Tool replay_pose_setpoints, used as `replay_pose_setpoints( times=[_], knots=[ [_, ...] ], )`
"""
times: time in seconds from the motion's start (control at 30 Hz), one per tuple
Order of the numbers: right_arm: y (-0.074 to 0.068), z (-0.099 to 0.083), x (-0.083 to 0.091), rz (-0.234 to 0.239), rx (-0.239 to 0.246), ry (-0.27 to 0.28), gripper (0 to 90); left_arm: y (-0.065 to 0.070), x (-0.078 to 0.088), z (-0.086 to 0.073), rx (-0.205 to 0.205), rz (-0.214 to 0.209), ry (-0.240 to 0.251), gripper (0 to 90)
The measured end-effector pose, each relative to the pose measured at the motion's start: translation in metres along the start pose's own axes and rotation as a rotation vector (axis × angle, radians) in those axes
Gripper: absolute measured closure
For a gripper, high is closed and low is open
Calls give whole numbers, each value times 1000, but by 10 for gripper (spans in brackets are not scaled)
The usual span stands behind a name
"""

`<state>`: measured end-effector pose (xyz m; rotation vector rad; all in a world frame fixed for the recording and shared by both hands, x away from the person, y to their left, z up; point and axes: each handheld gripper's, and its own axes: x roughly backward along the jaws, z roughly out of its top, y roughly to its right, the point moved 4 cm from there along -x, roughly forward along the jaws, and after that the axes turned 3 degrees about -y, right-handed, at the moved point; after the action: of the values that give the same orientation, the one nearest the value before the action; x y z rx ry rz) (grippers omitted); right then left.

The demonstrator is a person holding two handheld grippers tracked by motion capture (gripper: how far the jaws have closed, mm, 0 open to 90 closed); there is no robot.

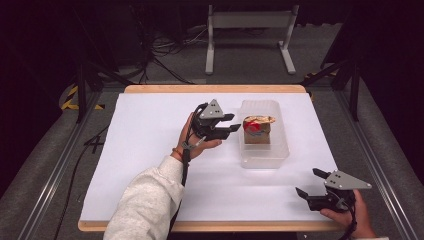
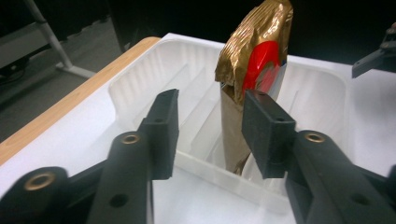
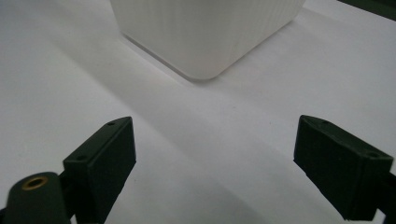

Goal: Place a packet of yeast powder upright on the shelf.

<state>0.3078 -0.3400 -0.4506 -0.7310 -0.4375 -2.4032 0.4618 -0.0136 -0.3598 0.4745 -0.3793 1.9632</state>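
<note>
Your left gripper [image 1: 234, 126] sits released just beside the white tray [image 1: 280, 150], its jaws parted and clear of the gold packet [image 1: 257, 130], which stands upright inside that tray. Your right gripper [image 1: 310, 183] rests spread wide near the bench [image 1: 150, 150] front, well apart from the tray, grasping nothing.
</note>
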Motion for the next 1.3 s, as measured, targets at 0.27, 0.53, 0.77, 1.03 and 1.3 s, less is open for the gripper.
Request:
replay_pose_setpoints(
  times=[0.27, 0.53, 0.77, 1.03, 1.3],
  knots=[
    [0, 0, 1, -2, 3, 3, 135, 0, 4, 0, -15, 27, -35, 433],
    [1, 0, 1, -4, 2, 2, 135, 1, 12, -5, -32, 31, -79, 344],
    [1, 0, 1, -5, 3, 0, 135, 3, 18, -12, -47, 61, -128, 243],
    [0, 1, 1, -6, 7, 0, 133, 5, 24, -24, -52, 82, -184, 150],
    [-1, 0, 0, -5, 11, -6, 132, 4, 35, -45, -82, 127, -225, 105]
  ],
)
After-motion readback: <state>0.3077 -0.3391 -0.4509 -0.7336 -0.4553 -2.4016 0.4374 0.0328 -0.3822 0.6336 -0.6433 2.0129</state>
